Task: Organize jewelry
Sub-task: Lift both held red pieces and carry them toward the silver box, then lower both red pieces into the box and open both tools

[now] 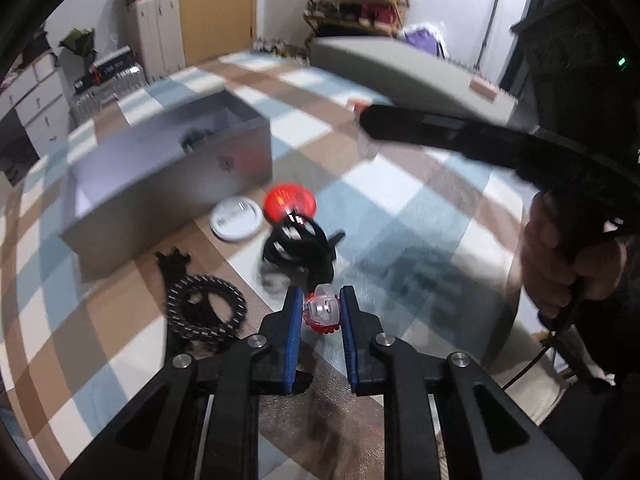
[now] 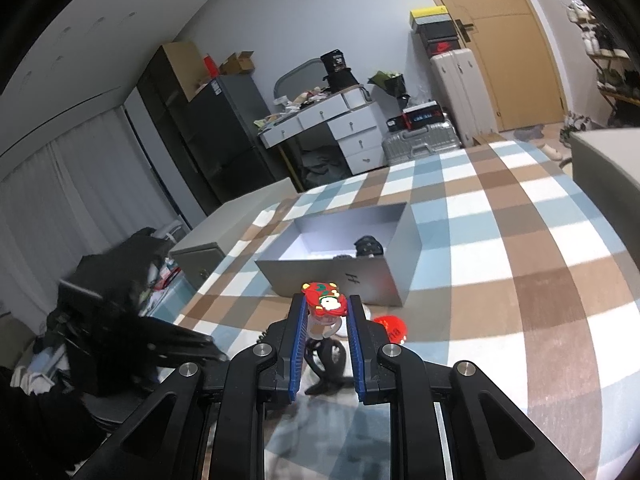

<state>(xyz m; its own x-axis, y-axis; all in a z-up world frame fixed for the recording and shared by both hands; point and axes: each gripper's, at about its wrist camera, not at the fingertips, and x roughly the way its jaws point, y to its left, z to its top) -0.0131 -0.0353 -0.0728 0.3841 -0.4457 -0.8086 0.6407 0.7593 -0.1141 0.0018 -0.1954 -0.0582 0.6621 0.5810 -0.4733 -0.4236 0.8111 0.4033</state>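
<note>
Box (image 1: 168, 176), grey, open-topped, long axis running away from the left gripper toward its upper left; stands ahead and left of that tool, well apart from its tips. Dark item already lying inside, kind unclear.

Braided cord piece (image 1: 208, 308), black with pale flecks, on the checked cloth (image 1: 400, 208), just left of the left gripper, near side of the box.

White round lid (image 1: 237, 219) and red round disc (image 1: 289, 202), side by side, ahead of the left gripper, between it and the box's near corner. Black looped strap (image 1: 300, 246) directly ahead, close to the tips.

Left gripper (image 1: 322, 307): blue pads closed on a small clear-and-red charm (image 1: 322, 310), pinched at the tips and, by the look of it, clear of the cloth.

Right gripper (image 2: 324, 309): pads pinching a red figure ornament (image 2: 326, 300) on a clear base. Box (image 2: 352, 256) straight ahead of it, near wall just past the tips, long axis slanting up to the right.

Judgement: both pieces are bound for the box; the right tool is nearer and squarer to the opening, while the left must carry forward and leftward over the near wall.
</note>
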